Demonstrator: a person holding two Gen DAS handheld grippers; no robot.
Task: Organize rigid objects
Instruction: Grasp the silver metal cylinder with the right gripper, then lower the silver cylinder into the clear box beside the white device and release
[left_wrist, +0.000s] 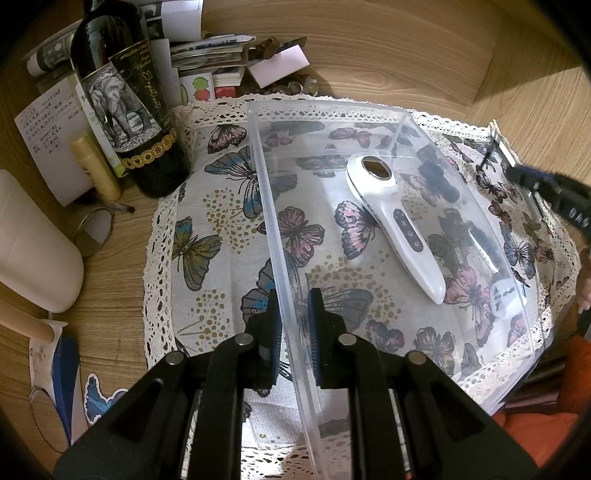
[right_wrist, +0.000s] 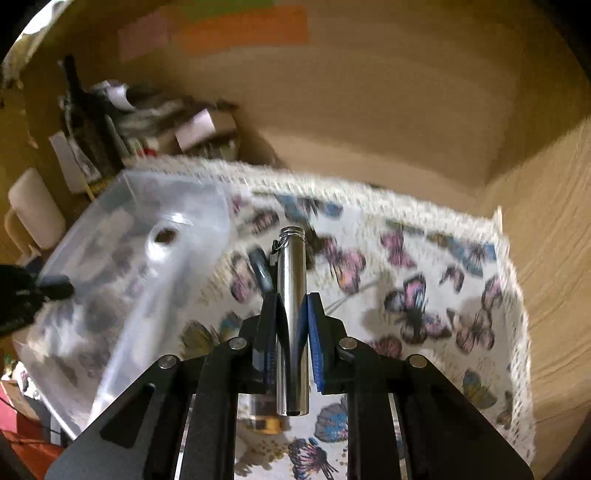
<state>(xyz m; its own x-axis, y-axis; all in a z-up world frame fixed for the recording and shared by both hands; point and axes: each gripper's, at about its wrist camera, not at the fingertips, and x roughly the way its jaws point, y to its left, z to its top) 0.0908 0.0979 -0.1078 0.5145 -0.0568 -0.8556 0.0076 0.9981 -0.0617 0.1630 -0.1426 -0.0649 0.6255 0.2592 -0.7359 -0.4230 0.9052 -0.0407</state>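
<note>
A clear plastic bin (left_wrist: 273, 206) stands on the butterfly cloth (left_wrist: 207, 229). A white handheld device (left_wrist: 399, 225) and a small white die-like block (left_wrist: 506, 299) lie inside it. My left gripper (left_wrist: 293, 314) is shut on the bin's near wall. In the right wrist view my right gripper (right_wrist: 292, 314) is shut on a silver metal tube (right_wrist: 293, 314), held above the cloth (right_wrist: 424, 295) to the right of the bin (right_wrist: 122, 280). The right gripper's tip also shows in the left wrist view (left_wrist: 517, 173), beyond the bin's far side. The right wrist view is motion-blurred.
A dark wine bottle (left_wrist: 125, 99), a cream tube (left_wrist: 96, 166), a white jug (left_wrist: 33, 243), papers and clutter (left_wrist: 221, 62) stand left and behind the cloth. A small amber object (right_wrist: 267, 421) lies on the cloth under the right gripper. Wooden walls enclose the desk.
</note>
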